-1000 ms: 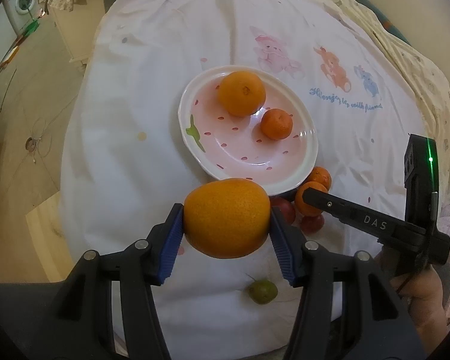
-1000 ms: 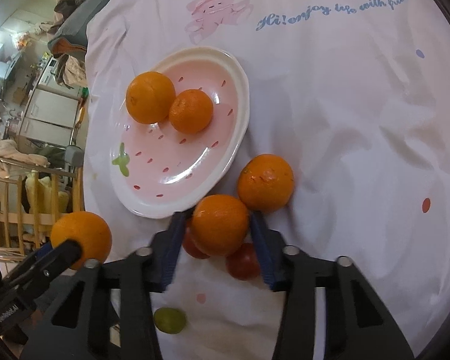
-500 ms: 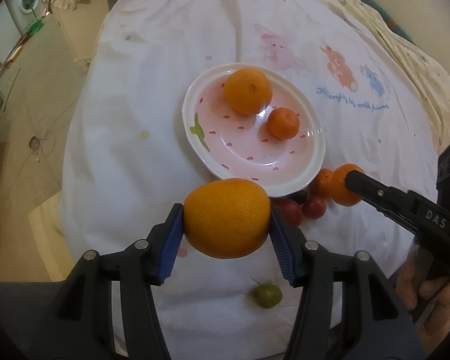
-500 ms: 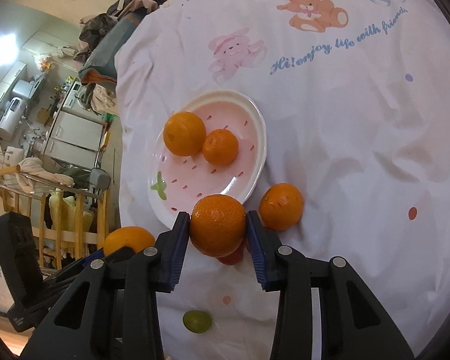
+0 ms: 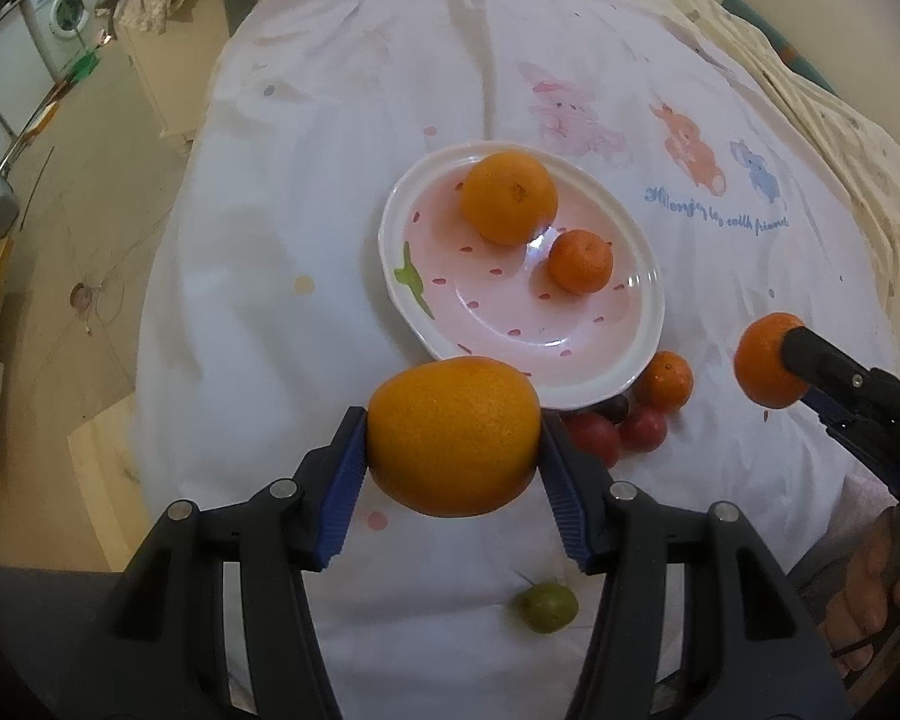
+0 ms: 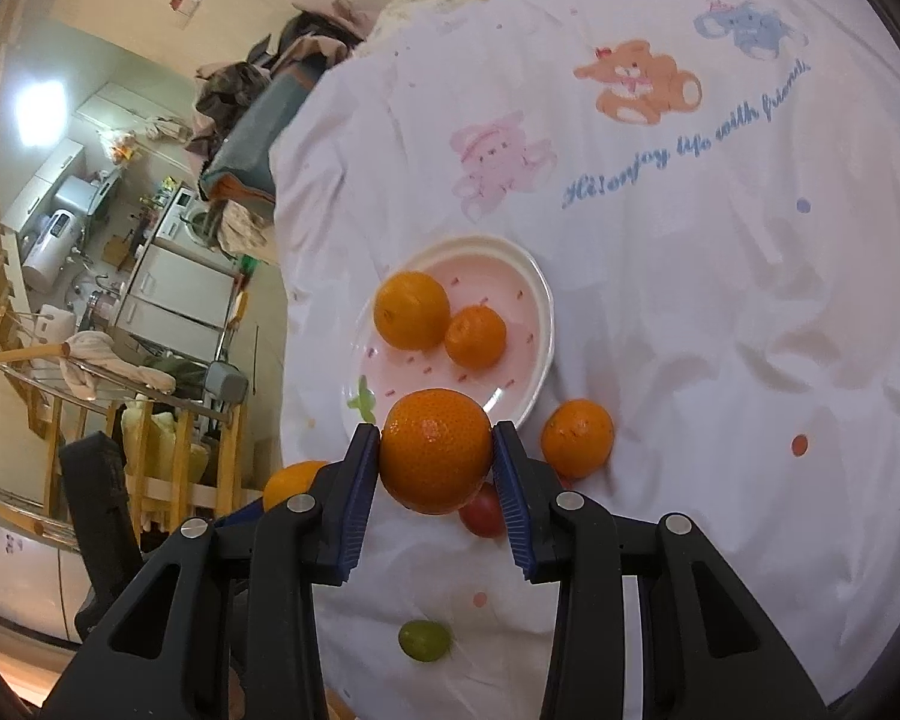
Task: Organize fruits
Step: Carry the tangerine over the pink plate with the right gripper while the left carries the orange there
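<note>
My left gripper (image 5: 453, 441) is shut on a large orange (image 5: 453, 435), held above the near rim of the pink strawberry plate (image 5: 576, 381). On the plate lie another large orange (image 5: 508, 198) and a small mandarin (image 5: 580, 261). My right gripper (image 6: 436, 456) is shut on a mandarin (image 6: 435, 450), lifted off the cloth; in the left wrist view that mandarin (image 5: 768, 369) hangs right of the plate. On the cloth by the plate rest one mandarin (image 5: 664, 381), red small fruits (image 5: 644, 429) and a green fruit (image 5: 545, 606).
A white tablecloth (image 5: 330, 210) with cartoon animals covers the round table; its left edge drops to the floor. A washing machine (image 5: 66, 18) and a wooden rack (image 6: 150, 456) stand beyond it. A person's hand (image 5: 870, 594) shows at the lower right.
My right gripper has risen with the mandarin, away from the fruits on the cloth, and tilted up so more of the room shows. The left gripper and its orange stayed put.
</note>
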Available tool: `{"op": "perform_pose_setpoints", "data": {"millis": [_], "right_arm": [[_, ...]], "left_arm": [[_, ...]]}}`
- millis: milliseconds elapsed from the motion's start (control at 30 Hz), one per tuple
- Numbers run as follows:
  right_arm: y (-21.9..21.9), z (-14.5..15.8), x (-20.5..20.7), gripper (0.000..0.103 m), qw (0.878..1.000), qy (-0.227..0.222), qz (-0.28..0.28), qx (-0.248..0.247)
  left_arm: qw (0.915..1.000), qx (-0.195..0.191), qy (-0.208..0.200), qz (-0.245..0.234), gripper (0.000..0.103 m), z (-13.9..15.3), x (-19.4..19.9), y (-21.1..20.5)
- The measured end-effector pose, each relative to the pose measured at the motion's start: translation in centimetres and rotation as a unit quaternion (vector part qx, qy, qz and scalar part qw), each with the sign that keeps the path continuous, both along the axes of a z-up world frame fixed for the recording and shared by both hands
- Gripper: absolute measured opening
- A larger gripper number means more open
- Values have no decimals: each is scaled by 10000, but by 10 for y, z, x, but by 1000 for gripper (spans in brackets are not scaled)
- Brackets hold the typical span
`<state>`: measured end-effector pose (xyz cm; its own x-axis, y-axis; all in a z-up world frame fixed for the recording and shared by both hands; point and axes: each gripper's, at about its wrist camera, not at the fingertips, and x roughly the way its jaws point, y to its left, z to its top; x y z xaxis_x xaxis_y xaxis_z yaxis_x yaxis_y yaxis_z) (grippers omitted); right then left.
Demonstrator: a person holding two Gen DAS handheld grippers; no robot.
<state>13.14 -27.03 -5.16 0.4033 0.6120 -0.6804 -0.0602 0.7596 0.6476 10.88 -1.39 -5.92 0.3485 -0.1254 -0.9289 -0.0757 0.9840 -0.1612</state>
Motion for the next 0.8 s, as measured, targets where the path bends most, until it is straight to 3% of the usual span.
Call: {"op": "perform_pose_setpoints", "data": {"millis": [400, 800], "right_arm": [[-10, 30, 11, 40, 9988, -482, -60, 91], [-9, 29, 58, 40, 9984, -519, -2, -238]], "left_arm": [[9997, 225, -62, -114, 52, 20, 31, -2], [9981, 485, 21, -378, 52, 22, 73, -5]]}}
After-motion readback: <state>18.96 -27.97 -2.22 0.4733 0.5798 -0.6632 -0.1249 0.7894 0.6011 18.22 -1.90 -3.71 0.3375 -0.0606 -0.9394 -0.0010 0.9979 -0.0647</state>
